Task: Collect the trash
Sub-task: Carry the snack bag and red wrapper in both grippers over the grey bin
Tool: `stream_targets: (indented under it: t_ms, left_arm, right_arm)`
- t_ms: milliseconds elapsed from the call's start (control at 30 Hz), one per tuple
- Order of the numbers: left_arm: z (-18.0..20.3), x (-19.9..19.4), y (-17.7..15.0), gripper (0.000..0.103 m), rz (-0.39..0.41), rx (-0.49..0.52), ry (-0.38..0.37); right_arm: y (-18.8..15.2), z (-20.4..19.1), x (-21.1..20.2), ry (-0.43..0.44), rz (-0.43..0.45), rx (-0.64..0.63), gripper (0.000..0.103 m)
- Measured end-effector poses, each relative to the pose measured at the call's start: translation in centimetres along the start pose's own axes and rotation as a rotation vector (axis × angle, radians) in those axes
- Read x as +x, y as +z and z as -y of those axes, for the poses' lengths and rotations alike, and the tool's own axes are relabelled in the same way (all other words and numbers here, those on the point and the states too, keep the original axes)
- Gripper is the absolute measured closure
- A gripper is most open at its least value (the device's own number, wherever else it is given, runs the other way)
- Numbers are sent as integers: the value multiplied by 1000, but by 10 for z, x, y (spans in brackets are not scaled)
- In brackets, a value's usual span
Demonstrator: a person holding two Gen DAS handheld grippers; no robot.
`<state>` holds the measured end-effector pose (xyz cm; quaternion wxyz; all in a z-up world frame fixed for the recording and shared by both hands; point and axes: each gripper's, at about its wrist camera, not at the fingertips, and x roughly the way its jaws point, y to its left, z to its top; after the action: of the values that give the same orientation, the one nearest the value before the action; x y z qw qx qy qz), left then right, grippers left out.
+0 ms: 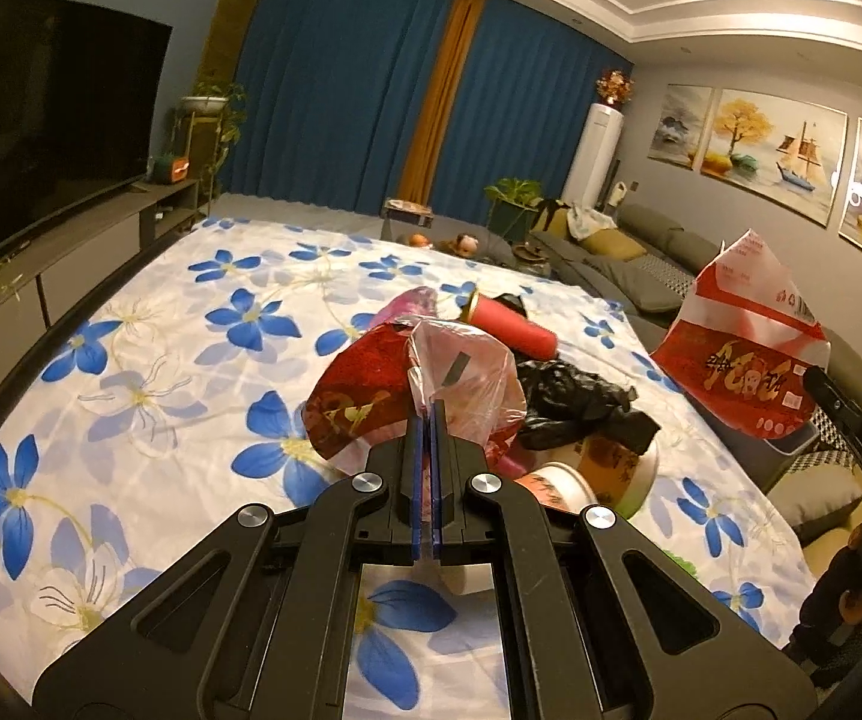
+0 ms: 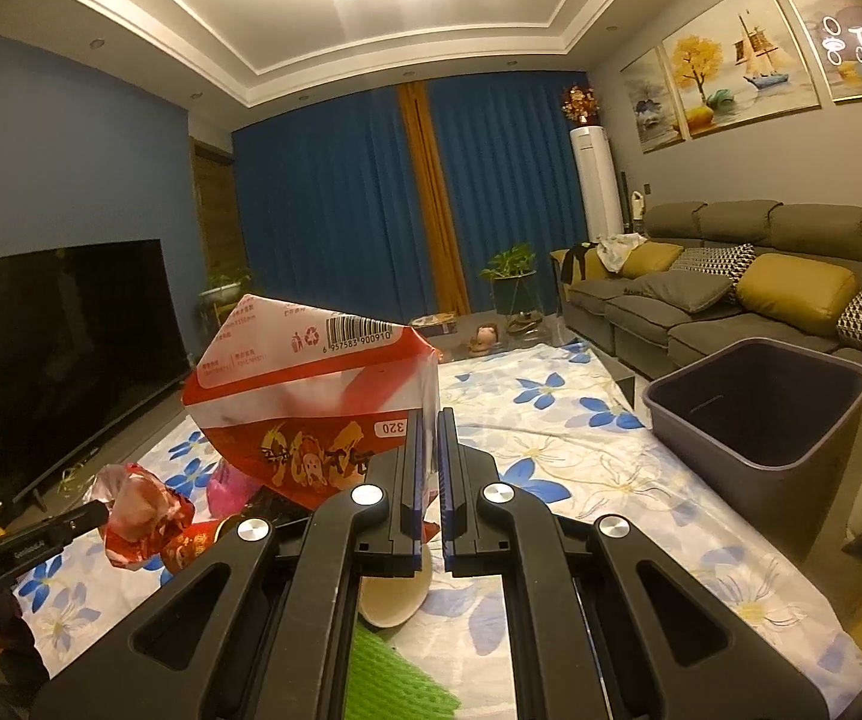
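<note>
A heap of trash lies on a sheet (image 1: 149,372) spread over the floor, between a television (image 1: 41,138) on its stand at left and a sofa (image 2: 701,300) along the right wall. In the heap, a plastic bag (image 1: 467,378) sits nearest, pinched by the left gripper (image 1: 429,420); a cylinder (image 1: 515,324) lies behind it, crumpled film (image 1: 575,402) to its right, and a paper cup (image 1: 563,483) at near right. The right gripper (image 2: 429,426) holds a wrapper (image 2: 311,384) above the sheet, right of the heap. A bin (image 2: 761,408) stands at the sheet's right edge, before the sofa. Curtains (image 2: 371,204) hang along the far wall, potted plants (image 2: 512,276) before them.
</note>
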<state>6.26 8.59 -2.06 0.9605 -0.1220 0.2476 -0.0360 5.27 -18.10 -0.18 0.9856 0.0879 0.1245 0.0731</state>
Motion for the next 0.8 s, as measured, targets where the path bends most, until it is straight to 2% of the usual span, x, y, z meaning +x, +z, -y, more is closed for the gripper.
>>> stream_targets:
  t_ms: [400, 533, 800]
  left_arm:
    - [73, 6, 8, 102, 16, 100, -115]
    - [112, 12, 15, 102, 28, 151, -178]
    - [197, 39, 29, 102, 38, 203, -320]
  right_arm:
    - [6, 30, -22, -92, 48, 41, 98]
    - [13, 52, -29, -156, 77, 60, 98]
    - [34, 113, -39, -339, 143, 87, 99]
